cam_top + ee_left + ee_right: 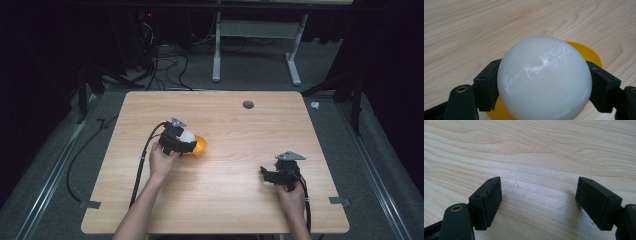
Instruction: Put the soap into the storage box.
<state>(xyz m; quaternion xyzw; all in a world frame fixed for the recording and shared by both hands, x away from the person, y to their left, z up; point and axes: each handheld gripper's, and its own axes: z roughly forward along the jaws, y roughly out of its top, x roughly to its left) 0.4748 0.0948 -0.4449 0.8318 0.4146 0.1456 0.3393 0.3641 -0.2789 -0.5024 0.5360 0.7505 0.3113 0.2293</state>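
While my left claw [544, 82] pinches a round white plastic bowl [544, 80], its view reveals a yellow plastic bowl [589, 51] beneath; my right claw [537, 202] hangs spread over bare wooden tabletop [531, 152].

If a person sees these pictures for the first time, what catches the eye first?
First, the white ball, clamped between the fingers of the left gripper, left of the table's middle. Just behind and under it sits a yellow bowl. The right gripper rests open near the wooden table's right front, holding nothing.
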